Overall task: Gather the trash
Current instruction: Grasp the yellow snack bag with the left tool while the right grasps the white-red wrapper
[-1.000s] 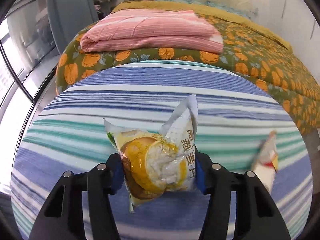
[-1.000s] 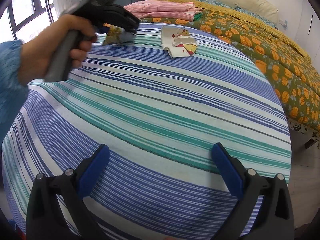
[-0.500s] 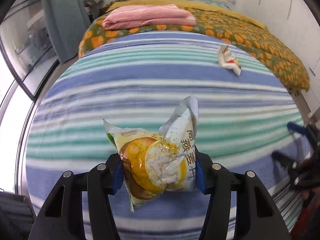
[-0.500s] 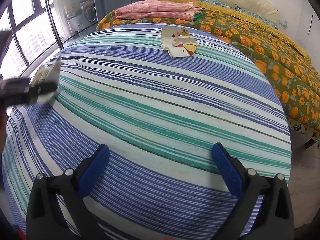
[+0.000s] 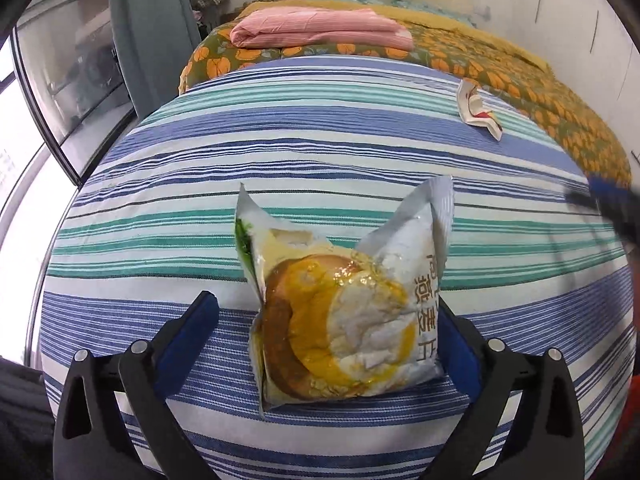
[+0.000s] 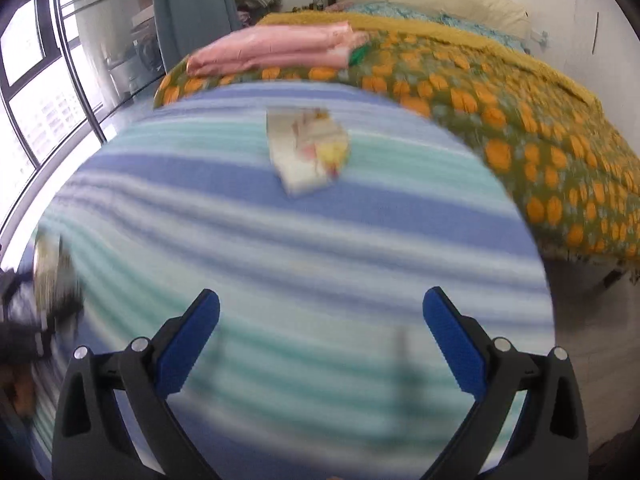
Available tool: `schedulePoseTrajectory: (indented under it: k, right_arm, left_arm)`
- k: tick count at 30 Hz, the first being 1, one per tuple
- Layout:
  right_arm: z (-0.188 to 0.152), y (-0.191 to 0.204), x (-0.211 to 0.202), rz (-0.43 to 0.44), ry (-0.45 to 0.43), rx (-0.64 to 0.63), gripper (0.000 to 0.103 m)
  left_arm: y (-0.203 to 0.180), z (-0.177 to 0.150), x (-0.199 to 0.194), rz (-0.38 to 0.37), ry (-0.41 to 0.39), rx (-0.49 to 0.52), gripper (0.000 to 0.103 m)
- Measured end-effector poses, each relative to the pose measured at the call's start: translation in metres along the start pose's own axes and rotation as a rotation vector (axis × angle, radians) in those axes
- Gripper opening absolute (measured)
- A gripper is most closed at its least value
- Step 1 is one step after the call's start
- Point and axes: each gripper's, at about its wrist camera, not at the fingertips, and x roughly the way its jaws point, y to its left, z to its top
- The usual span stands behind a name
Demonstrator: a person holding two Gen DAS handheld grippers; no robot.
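A crumpled silver and yellow snack bag [image 5: 344, 312] sits on the striped tablecloth [image 5: 160, 208] between the fingers of my left gripper [image 5: 328, 336]. The left jaws stand open; the right pad touches the bag, the left pad is apart from it. A second white wrapper [image 5: 478, 110] lies at the far right of the table; it also shows in the right wrist view [image 6: 306, 150], blurred, ahead of my right gripper [image 6: 320, 336]. The right gripper is open and empty above the table. The left gripper and bag show blurred at the left edge [image 6: 48, 280].
Behind the round table stands a bed with an orange-patterned cover [image 5: 520, 76] and a folded pink blanket [image 5: 320, 28]. A window [image 6: 36, 92] and grey curtain [image 5: 152, 28] are on the left. The right gripper shows blurred at the right edge [image 5: 612, 204].
My left gripper has pulled back toward the table's near edge and opened, letting go of the snack bag. My right gripper has moved forward toward the white wrapper.
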Motion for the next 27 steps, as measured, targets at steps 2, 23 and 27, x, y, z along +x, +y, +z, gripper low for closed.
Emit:
schedulePoseTrajectory:
  k: [2, 23, 27]
  right_arm:
    - [0.034, 0.019, 0.015, -0.017, -0.003, -0.040, 0.097]
    - [0.080, 0.028, 0.052, -0.014, -0.021, 0.085, 0.004]
    - [0.034, 0.025, 0.006, 0.094, -0.017, 0.027, 0.004]
  left_arm:
    - [-0.001, 0.000, 0.000, 0.000, 0.000, -0.004, 0.099]
    - [0.000, 0.003, 0.002, -0.006, 0.000, -0.010, 0.099]
    - [0.000, 0.003, 0.003, -0.006, 0.000, -0.010, 0.099]
